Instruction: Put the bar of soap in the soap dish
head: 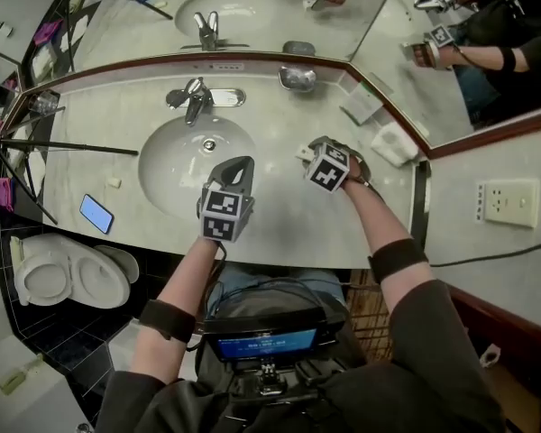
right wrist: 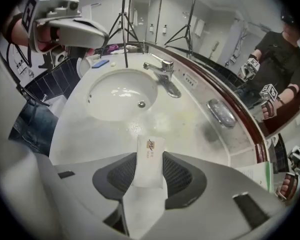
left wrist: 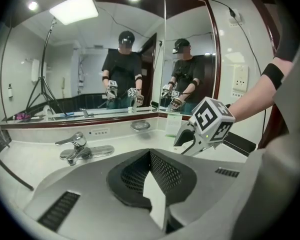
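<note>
Bar of soap (right wrist: pixel 149 148): white wrapper with a small gold-brown logo. Right gripper (right wrist: pixel 149 159) and left gripper (left wrist: pixel 150 156): light grey bodies, with black fine-mesh pattern on the inner faces of the jaws. Marker cubes (head: pixel 327 167): white with black square patterns. Surface (head: pixel 117 124): cream with faint beige mottling and speckles. Sink basin (head: pixel 176 165): white. Faucet (head: pixel 195 97): chrome. Soap dish (head: pixel 298 78): shiny silver. Phone (head: pixel 96 213): bright blue. Mirror trim (head: pixel 252 57): dark reddish-brown. Toilet (head: pixel 68 278): white. Floor tiles (head: pixel 72 336): dark navy with pale grout lines. Wall socket (head: pixel 509 201): cream. Wristbands (head: pixel 397 258): black. Tripod legs (head: pixel 68 146): black. Cloth (head: pixel 2 192): purple.
</note>
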Tool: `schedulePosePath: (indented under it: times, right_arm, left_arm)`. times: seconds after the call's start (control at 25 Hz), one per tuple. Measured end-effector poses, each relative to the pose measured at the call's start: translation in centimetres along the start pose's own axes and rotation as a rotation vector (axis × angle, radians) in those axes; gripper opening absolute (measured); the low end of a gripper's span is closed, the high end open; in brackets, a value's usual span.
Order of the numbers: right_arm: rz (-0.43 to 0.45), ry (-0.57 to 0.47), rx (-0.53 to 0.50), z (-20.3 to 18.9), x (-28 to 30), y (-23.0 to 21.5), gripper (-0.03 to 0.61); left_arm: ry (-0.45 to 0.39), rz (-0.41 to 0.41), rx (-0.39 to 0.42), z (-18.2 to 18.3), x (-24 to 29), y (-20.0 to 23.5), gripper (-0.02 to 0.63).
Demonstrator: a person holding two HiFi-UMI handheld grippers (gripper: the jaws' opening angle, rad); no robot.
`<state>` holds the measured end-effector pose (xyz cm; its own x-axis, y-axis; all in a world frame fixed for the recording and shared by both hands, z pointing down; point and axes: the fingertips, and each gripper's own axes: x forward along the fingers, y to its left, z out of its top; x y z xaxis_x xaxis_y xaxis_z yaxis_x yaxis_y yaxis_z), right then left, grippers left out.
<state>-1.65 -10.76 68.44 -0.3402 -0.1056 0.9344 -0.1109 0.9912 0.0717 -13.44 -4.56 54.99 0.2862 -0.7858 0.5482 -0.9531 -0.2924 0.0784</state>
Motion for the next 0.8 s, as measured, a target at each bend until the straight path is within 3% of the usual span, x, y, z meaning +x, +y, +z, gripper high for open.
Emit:
schedulePosePath:
  times: [0.24,0.56,0.68,0.8]
  right_arm:
    - [-0.103,-0.233,0.217,1.7,-7.5,-1.9,0.178]
    - [-0.164,-0.657,0.680,-1.9,-15.7,-1.4,0.178]
    - [-0.179,-0.734,0.766,-3.4,-17.3,-0.2,0.178]
    - [-0.202,-0.733,0.785,-4.6,-17.4,0.6,0.178]
  left_arm:
    - [-0.020,-0.027,0.023,1.2,-0.1,-0.9,0.000]
    - [-0.045,-0.056,0.016,1.6,-0.6,-1.7,0.000]
    - [-0.041,-0.057,0.016,1.4,-0.6,-2.2,0.000]
    - [-0.039,-0.058,0.017,1.5,-0.4,-2.5,0.000]
